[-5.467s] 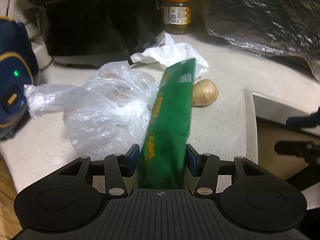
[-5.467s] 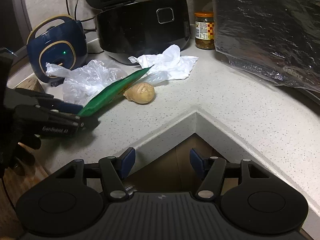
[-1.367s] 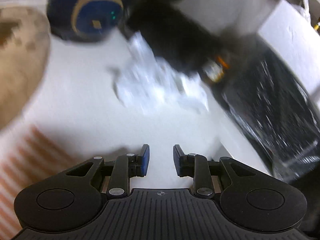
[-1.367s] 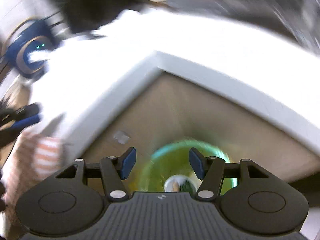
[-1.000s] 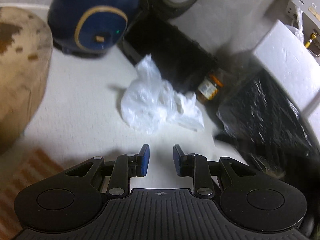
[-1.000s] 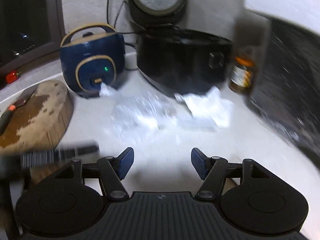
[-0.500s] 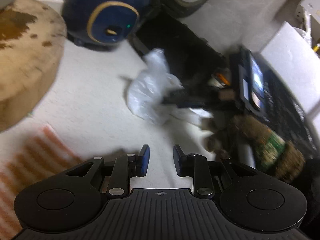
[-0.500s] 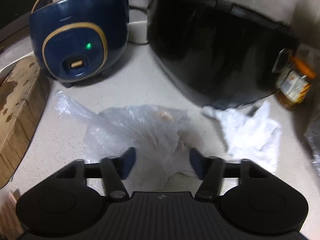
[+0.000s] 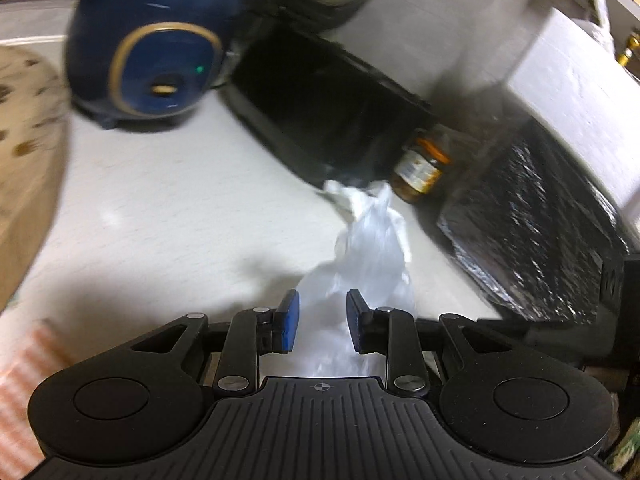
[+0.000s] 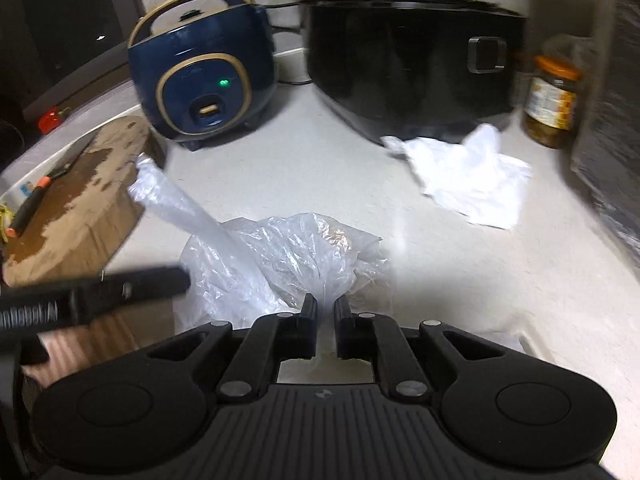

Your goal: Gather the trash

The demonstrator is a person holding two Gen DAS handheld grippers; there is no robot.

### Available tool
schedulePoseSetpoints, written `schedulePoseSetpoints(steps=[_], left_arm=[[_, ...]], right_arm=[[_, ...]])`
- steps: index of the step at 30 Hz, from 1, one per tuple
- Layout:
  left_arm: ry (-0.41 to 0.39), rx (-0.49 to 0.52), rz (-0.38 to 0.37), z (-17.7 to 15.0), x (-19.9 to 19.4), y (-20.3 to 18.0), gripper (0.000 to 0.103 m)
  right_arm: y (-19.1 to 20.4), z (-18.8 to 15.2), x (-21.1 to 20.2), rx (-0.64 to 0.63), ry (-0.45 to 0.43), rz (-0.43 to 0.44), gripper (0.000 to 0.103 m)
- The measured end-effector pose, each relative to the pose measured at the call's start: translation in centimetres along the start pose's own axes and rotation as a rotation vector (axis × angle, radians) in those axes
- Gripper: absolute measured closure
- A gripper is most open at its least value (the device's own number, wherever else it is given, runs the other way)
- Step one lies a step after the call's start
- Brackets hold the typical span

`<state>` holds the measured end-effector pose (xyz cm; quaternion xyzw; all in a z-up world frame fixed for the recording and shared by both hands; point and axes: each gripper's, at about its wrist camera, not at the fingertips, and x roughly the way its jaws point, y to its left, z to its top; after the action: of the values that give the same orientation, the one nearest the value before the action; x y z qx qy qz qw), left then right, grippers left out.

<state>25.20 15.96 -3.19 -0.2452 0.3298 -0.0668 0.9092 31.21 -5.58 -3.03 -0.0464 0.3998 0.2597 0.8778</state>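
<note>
Pale speckled bench [image 10: 460,280] carries the clear plastic bag [image 10: 280,264], near centre. Right tool [image 10: 325,312] is closing on its bunched edge; pinch firmly before lifting. Left tool [image 9: 322,326] hangs half-open, gripping nothing, the bag just beyond its tips

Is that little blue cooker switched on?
On, it seems: a green light glows on the front of the blue cooker, above its latch.

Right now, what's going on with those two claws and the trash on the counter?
Right gripper closing on the clear plastic bag. Left gripper part open, bag film between its fingers, not pinched. White crumpled wrapper still on the counter. Nothing in the way.
</note>
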Motion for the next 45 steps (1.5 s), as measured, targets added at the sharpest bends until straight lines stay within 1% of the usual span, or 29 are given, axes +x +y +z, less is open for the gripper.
schedulePoseSetpoints(steps=[1, 3, 4, 5, 6, 7, 8, 10, 12, 14, 16, 18, 20, 25, 27, 29, 31, 32, 33, 34, 35, 36, 38, 41, 43, 45], left_arm=[[0.005, 0.008, -0.009, 0.1, 0.5, -0.5, 0.074], [0.015, 0.030, -0.021, 0.1, 1.0, -1.2, 0.074], [0.025, 0.043, -0.022, 0.0, 1.4, -1.5, 0.074], [0.035, 0.057, -0.013, -0.1, 1.6, -1.8, 0.074], [0.042, 0.072, 0.007, -0.2, 1.8, -1.9, 0.074], [0.046, 0.088, 0.037, -0.3, 1.9, -2.0, 0.074], [0.047, 0.096, 0.058, -0.4, 1.9, -1.9, 0.074], [0.044, 0.079, 0.065, -0.5, 1.5, -1.3, 0.074], [0.034, 0.058, 0.058, -0.4, 0.9, -0.7, 0.074], [0.020, 0.042, 0.060, -0.4, 0.3, -0.2, 0.074], [0.015, 0.033, 0.067, -0.3, -0.2, 0.3, 0.074], [0.013, 0.035, 0.073, -0.3, -0.6, 0.5, 0.074], [0.011, 0.037, 0.072, -0.3, -0.9, 0.7, 0.074], [0.027, 0.032, 0.046, -0.9, -1.4, 0.9, 0.074], [0.034, 0.036, 0.038, -1.2, -1.6, 0.9, 0.074], [0.041, 0.038, 0.036, -1.5, -1.8, 1.0, 0.074], [0.041, 0.041, 0.033, -1.6, -2.1, 1.0, 0.074], [0.039, 0.041, 0.030, -1.6, -2.2, 1.0, 0.074], [0.037, 0.040, 0.027, -1.6, -2.3, 1.1, 0.074], [0.033, 0.038, 0.024, -1.5, -2.3, 1.1, 0.074], [0.031, 0.036, 0.022, -1.5, -2.3, 1.2, 0.074], [0.030, 0.033, 0.021, -1.4, -2.1, 1.2, 0.074], [0.030, 0.031, 0.019, -1.2, -1.8, 1.1, 0.074], [0.027, 0.058, -0.001, -0.8, -1.1, 0.3, 0.074], [0.021, 0.091, -0.036, -0.5, -0.8, -0.8, 0.074], [0.026, 0.127, -0.088, -0.4, -0.2, -2.0, 0.074]], right_arm=[[-0.3, -0.2, -0.1, -0.001, -0.003, -0.015, 0.094], [-1.3, -0.5, -0.4, 0.017, -0.009, -0.012, 0.092], [-1.9, -0.6, -0.8, 0.044, -0.021, -0.003, 0.088], [-2.7, -0.7, -1.4, 0.077, -0.040, 0.008, 0.080], [-3.6, -0.8, -2.2, 0.111, -0.067, 0.020, 0.074], [-4.4, -0.7, -2.9, 0.137, -0.098, 0.028, 0.064], [-5.3, -0.7, -3.9, 0.157, -0.137, 0.022, 0.055], [-7.1, -0.5, -5.0, 0.178, -0.187, -0.023, 0.045], [-9.0, 0.1, -5.0, 0.193, -0.192, -0.091, 0.045], [-10.9, 0.9, -3.9, 0.211, -0.164, -0.155, 0.045], [-12.2, 2.1, -2.3, 0.214, -0.147, -0.192, 0.045], [-12.8, 3.3, -0.5, 0.214, -0.140, -0.185, 0.045], [-12.9, 4.5, 1.2, 0.212, -0.132, -0.156, 0.045], [-12.4, 8.6, 6.4, 0.218, -0.092, -0.088, 0.045], [-11.5, 9.9, 8.2, 0.199, -0.077, -0.089, 0.045], [-10.6, 10.9, 10.0, 0.153, -0.052, -0.099, 0.045], [-9.9, 11.5, 11.7, 0.105, -0.021, -0.127, 0.045], [-9.7, 11.6, 12.3, 0.090, -0.020, -0.146, 0.049], [-9.6, 11.6, 12.7, 0.080, -0.018, -0.161, 0.058], [-9.6, 11.6, 13.0, 0.067, -0.007, -0.167, 0.086], [-9.7, 11.5, 13.1, 0.057, 0.010, -0.163, 0.100], [-9.9, 11.3, 12.9, 0.060, 0.022, -0.161, 0.100], [-10.4, 10.6, 11.5, 0.084, 0.010, -0.155, 0.100], [-11.0, 8.8, 7.8, 0.134, -0.032, -0.095, 0.100], [-11.5, 7.3, 5.1, 0.165, -0.055, -0.068, 0.100], [-12.1, 5.6, 2.7, 0.186, -0.077, -0.067, 0.100]])
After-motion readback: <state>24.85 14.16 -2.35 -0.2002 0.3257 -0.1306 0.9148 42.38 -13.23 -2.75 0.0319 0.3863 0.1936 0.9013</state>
